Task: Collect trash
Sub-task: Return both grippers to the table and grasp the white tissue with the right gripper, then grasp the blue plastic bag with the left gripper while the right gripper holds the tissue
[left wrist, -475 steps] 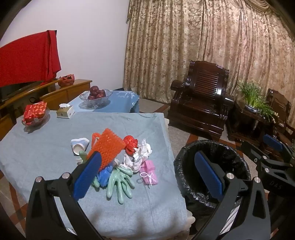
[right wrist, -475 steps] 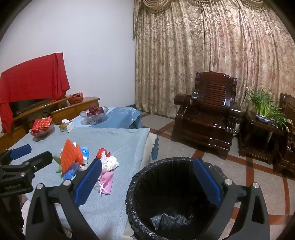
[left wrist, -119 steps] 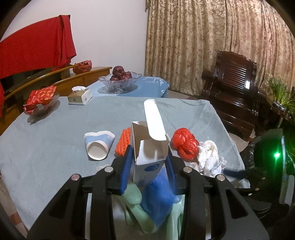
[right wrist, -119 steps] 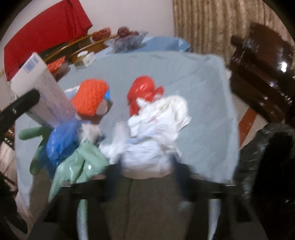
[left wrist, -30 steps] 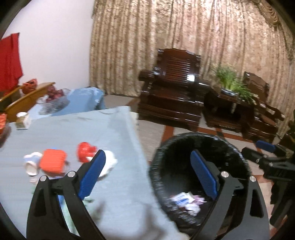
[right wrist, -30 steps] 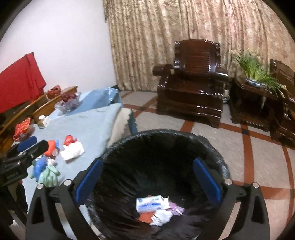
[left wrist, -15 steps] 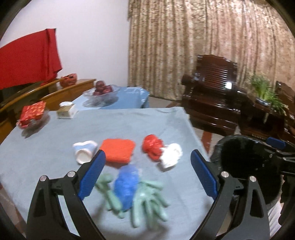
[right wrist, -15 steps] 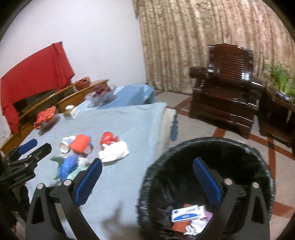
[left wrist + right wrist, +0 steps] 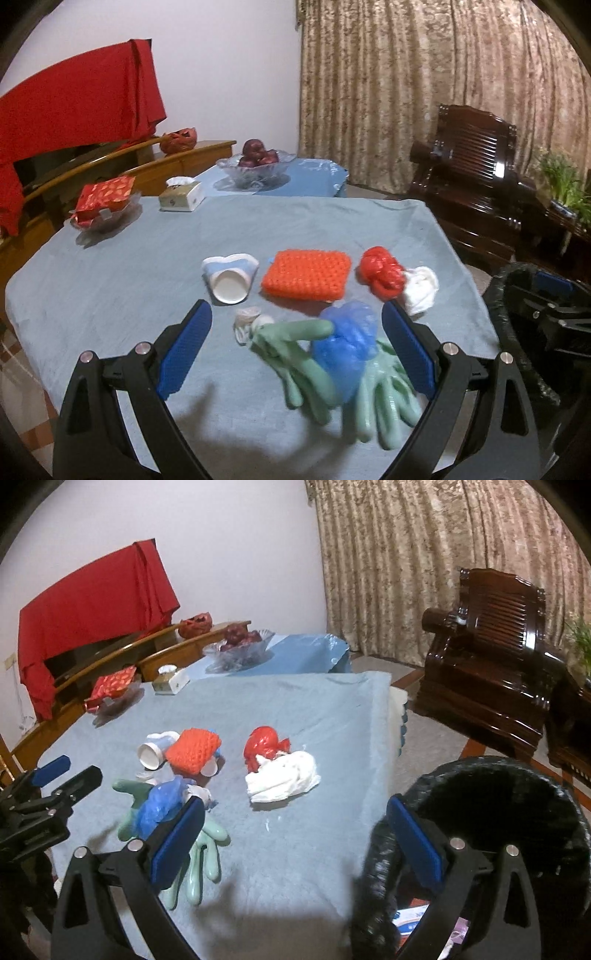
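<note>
Trash lies on the blue-grey tablecloth (image 9: 122, 280): green rubber gloves (image 9: 310, 365), a crumpled blue bag (image 9: 349, 341), an orange knit pad (image 9: 306, 275), a tipped paper cup (image 9: 231, 280), a red crumpled bag (image 9: 382, 271) and a white wad (image 9: 421, 290). My left gripper (image 9: 295, 349) is open and empty, low over the gloves and blue bag. My right gripper (image 9: 295, 843) is open and empty, between the table edge and the black-lined bin (image 9: 491, 812). The white wad (image 9: 282, 777) and red bag (image 9: 264, 746) lie ahead of it.
The bin holds a box (image 9: 412, 917) and scraps. A tissue box (image 9: 181, 197), a red packet in a dish (image 9: 105, 201) and a fruit bowl (image 9: 256, 166) stand at the table's far side. A dark wooden armchair (image 9: 487, 650) stands to the right.
Both grippers have swung left from over the bin toward the table. The left one has dropped closer to the gloves and blue bag. Both stay open.
</note>
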{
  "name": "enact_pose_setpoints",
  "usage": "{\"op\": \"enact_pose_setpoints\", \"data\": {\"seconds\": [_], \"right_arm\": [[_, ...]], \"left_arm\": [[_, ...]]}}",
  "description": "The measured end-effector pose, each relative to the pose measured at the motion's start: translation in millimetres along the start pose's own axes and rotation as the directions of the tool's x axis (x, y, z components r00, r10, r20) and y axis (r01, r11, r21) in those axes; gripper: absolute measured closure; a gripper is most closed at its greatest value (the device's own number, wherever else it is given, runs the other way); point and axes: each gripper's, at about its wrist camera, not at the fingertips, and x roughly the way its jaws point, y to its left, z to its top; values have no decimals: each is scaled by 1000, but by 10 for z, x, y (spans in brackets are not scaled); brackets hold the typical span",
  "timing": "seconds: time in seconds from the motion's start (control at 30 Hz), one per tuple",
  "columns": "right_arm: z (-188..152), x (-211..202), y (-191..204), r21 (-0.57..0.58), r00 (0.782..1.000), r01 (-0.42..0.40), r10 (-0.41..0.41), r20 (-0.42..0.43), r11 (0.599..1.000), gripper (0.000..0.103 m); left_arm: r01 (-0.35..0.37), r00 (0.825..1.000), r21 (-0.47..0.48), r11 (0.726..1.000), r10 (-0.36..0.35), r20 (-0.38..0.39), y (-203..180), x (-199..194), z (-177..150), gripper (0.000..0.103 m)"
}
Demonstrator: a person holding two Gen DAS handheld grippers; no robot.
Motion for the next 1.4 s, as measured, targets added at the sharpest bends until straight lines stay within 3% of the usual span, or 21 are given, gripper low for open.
{"op": "enact_pose_setpoints", "data": {"seconds": [0.47, 0.73, 0.9, 0.97, 1.07, 1.17, 1.4], "right_arm": [[29, 959, 72, -14, 995, 13, -14, -102, 1000, 11], [4, 1244, 32, -1, 987, 17, -17, -162, 1000, 16], [-7, 1353, 1, 15, 979, -4, 7, -204, 1000, 29], [-10, 1390, -6, 20, 975, -23, 26, -222, 1000, 47], [-27, 1419, 19, 13, 969, -43, 44, -243, 999, 63], [-39, 1368, 34, 12, 970, -60, 61, -236, 998, 71], [-69, 1102, 64, 10, 973, -82, 83, -214, 997, 72]], "left_arm": [[-17, 999, -37, 999, 15, -50, 106, 494, -55, 12], [-20, 997, -49, 999, 16, -72, 100, 750, -51, 12], [-21, 996, -62, 998, 16, -85, 84, 872, -34, 12], [-20, 996, -61, 998, 14, -85, 82, 877, -30, 12], [-11, 997, -53, 999, 7, -82, 64, 873, -24, 12], [-2, 997, -41, 999, -2, -83, 33, 843, -44, 12], [15, 996, -63, 998, -20, -92, 19, 691, -111, 12]]}}
